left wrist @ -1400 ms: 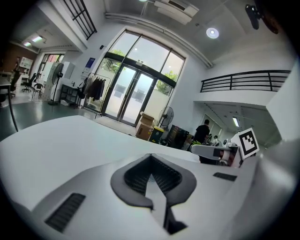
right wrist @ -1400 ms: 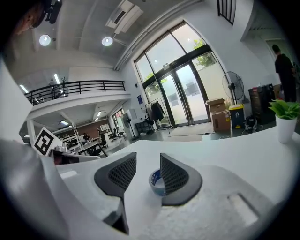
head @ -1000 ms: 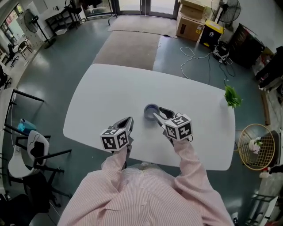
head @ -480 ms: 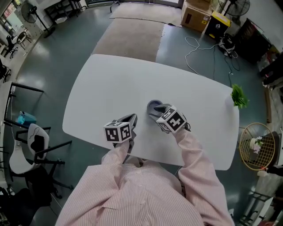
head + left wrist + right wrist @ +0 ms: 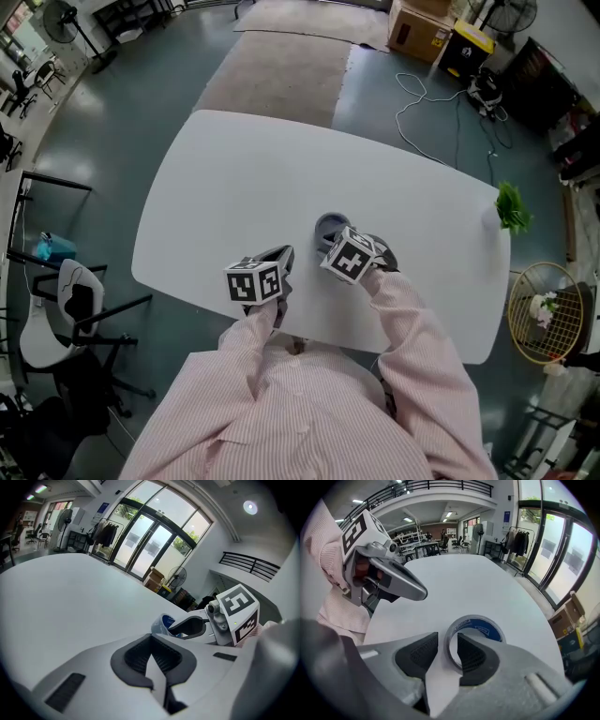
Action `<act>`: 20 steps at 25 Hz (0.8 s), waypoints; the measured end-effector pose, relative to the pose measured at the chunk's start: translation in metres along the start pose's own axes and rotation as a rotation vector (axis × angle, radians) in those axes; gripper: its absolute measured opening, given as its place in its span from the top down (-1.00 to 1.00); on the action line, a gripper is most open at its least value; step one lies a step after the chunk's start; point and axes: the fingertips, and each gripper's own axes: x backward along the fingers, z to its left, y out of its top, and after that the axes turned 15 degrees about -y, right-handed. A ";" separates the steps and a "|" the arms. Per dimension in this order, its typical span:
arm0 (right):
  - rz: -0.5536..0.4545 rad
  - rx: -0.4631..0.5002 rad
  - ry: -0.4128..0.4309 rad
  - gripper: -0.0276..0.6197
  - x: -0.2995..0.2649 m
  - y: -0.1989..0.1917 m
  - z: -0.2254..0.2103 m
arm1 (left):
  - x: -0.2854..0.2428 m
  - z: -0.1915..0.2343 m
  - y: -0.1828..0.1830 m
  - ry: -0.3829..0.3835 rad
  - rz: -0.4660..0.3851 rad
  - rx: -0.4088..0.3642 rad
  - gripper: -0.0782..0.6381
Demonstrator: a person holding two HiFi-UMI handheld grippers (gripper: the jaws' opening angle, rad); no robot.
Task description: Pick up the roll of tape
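Tape (image 5: pixel 328 225) lies flat on the white worktop (image 5: pixel 234 178), near its middle. Right gripper (image 5: pixel 335 240) points steeply down at the roll's near wall. One finger is inside the core and one outside; the fingers are apart and closing, not yet pressing. Left gripper (image 5: pixel 281 255) is just to the left, fingers closed on nothing.

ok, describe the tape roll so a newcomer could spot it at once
Start at the white table mid-room. Towards its near edge the tape roll lies flat under the right gripper, whose jaws are closing astride its wall. It's the only ring there, grey outside, blue inside, unlike the green sprig at the right edge.
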 end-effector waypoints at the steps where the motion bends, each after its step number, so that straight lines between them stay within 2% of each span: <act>1: 0.013 0.015 0.004 0.51 -0.002 0.000 0.002 | 0.001 0.001 -0.001 0.001 0.000 0.004 0.78; 4: 0.030 0.070 0.002 0.54 -0.004 0.003 0.005 | 0.001 0.004 0.000 0.006 -0.002 0.012 0.78; 6: 0.042 0.107 -0.008 0.69 -0.006 0.001 0.006 | 0.001 0.005 0.000 0.008 -0.004 0.014 0.78; 8: 0.046 0.120 -0.012 0.73 -0.007 0.000 0.006 | 0.000 0.005 0.000 0.008 -0.005 0.013 0.78; 15: 0.036 0.111 -0.009 0.75 -0.007 0.003 0.003 | 0.000 0.004 0.005 -0.001 -0.002 -0.011 0.78; 20: -0.011 0.037 -0.030 0.75 0.000 0.006 -0.002 | 0.001 -0.001 0.010 -0.013 -0.014 -0.057 0.78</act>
